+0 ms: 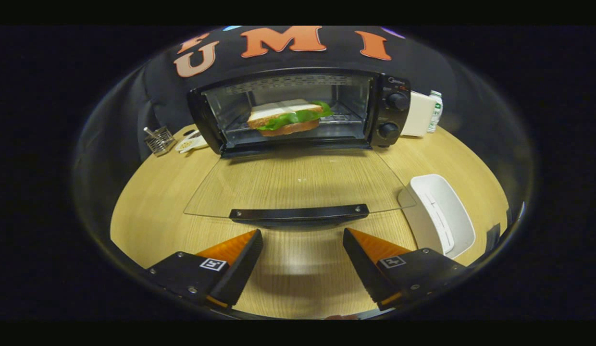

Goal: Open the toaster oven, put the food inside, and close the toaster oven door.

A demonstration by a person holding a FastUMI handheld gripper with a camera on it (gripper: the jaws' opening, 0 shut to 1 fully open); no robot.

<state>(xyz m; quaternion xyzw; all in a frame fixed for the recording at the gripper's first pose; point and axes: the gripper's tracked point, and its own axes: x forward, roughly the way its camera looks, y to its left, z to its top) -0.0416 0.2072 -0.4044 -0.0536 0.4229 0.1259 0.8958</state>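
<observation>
With sandwich sitting inside oven, hovering tongs agape, empty; door handle lying crosswise at twelve o'clock.

White tray, wire basket, small dish — all on wooden table

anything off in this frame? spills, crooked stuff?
Nothing stands out. The sandwich sits level on the rack inside the toaster oven, the glass door lies fully open, and the gripper is open and empty just short of the door handle.
</observation>
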